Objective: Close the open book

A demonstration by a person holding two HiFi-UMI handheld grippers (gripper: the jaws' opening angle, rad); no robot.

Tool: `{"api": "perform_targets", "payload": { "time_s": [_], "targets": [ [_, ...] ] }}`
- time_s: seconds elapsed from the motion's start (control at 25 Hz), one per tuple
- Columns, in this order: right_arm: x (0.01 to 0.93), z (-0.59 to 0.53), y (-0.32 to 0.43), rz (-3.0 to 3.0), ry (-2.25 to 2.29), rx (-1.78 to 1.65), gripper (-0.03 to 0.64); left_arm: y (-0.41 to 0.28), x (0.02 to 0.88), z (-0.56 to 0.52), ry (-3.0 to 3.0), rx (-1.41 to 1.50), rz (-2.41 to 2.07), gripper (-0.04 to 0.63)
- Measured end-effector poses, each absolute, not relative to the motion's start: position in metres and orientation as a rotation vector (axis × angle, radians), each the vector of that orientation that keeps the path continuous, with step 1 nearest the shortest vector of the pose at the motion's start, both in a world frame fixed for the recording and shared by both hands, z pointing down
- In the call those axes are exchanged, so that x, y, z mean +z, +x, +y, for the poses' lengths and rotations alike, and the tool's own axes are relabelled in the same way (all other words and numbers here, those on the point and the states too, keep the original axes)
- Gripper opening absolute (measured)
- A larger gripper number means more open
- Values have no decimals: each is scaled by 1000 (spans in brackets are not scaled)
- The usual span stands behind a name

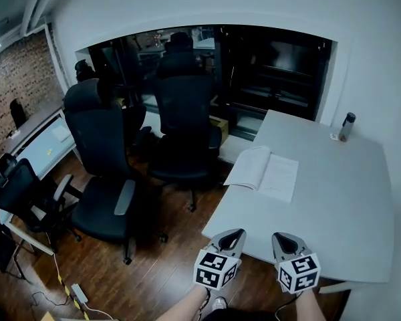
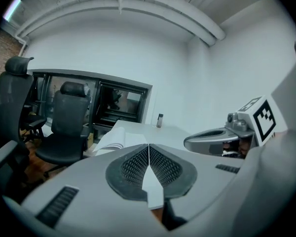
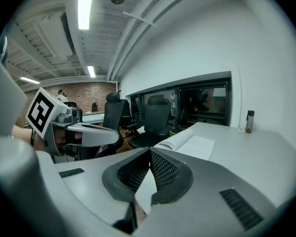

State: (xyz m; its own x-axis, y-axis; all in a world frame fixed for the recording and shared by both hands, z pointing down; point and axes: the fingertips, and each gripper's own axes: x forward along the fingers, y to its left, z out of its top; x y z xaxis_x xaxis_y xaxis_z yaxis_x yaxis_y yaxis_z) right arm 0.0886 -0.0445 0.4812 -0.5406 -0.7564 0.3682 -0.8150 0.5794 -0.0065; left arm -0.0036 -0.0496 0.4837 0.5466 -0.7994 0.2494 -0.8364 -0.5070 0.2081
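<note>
Pale surface (image 1: 341, 199) bears the open book (image 1: 262, 173) at ten o'clock. Left gripper (image 1: 238, 234) and right gripper (image 1: 281, 237), at six o'clock, are both closed and empty.

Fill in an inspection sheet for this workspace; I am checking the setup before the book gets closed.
Surface: white table, level, carrying a book and a bottle.
Job's things: open book lies flat, pages up, near the table's left edge; not yet closed.
Clutter: dark bottle upright at the far right corner, well apart from the book.
Grippers: left hand-held gripper and right hand-held gripper both shut, empty, side by side at the near table edge, short of the book.
Cables: cable trailing on the wooden floor, lower left.
Surroundings: black office chairs left of the table; dark window behind.
</note>
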Motion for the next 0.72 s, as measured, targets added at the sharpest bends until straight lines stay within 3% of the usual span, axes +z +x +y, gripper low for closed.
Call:
{"api": "perform_targets", "payload": {
  "time_s": [0.4,0.72],
  "targets": [
    [500,-104,91,-2443,1327,321,3,-16,505,-123,2444,208,-1322,6],
    [525,-170,125,-2449,1297,341,3,7,532,-185,2415,437,-1357,6]
  ]
}}
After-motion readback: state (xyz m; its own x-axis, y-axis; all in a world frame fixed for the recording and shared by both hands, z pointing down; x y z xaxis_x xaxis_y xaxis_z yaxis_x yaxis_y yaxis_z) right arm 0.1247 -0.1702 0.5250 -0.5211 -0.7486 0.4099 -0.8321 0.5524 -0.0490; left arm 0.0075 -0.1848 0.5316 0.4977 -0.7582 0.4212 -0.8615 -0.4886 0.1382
